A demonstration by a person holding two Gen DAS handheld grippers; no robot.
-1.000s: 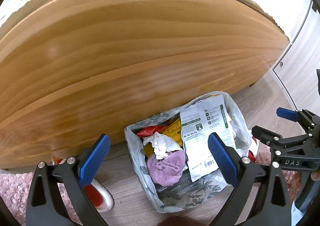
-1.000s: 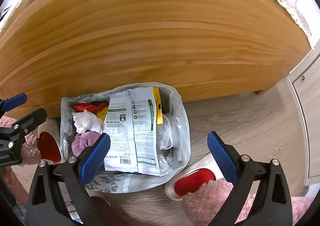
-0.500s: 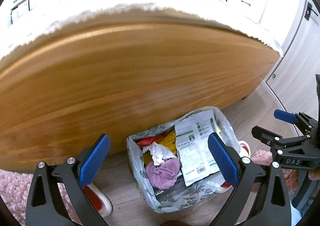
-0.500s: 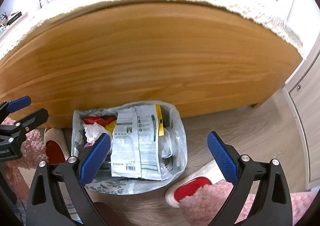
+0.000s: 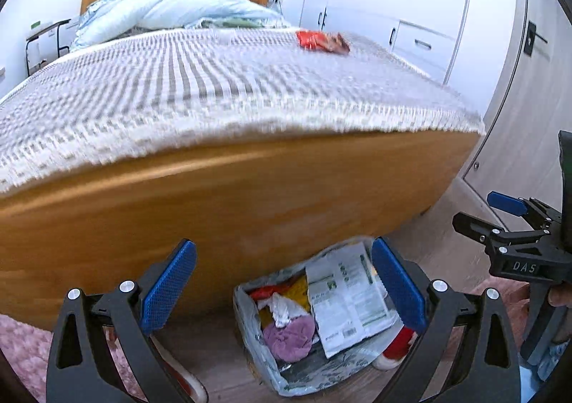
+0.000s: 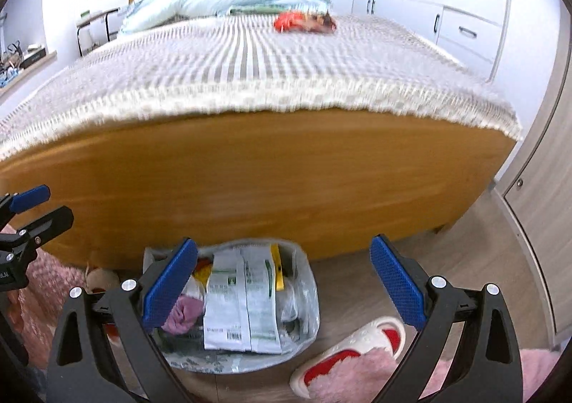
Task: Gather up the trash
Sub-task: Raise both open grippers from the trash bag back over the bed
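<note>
I am holding my left tool (image 5: 282, 281) and my right tool (image 6: 284, 281) above the wooden floor at the foot of the bed, each with its blue-padded jaws spread wide and nothing between them. The translucent grey plastic trash bag with a leaf print (image 5: 271, 363) is sitting open on the floor, close against the honey-coloured wooden footboard (image 5: 250, 195). The bag is already carrying a load: a white-and-green printed paper packet (image 5: 345, 299), a crumpled white tissue (image 5: 280, 308), a mauve wad of soft material (image 5: 289, 337), and red and yellow wrappers beneath them. I am judging that part of the collection is done. What is remaining, as far as these views show, is the crumpled red-and-orange snack wrapper (image 6: 304, 22) lying on the grey-and-white striped bedspread (image 6: 250, 63), well apart from the bag and toward the pillow end. A white slipper with a red insole (image 6: 348, 349) is resting near the bag on the floor; I am treating it as footwear, not trash. Both views are motion-blurred, so smaller litter on the bedspread cannot be ruled out.
</note>
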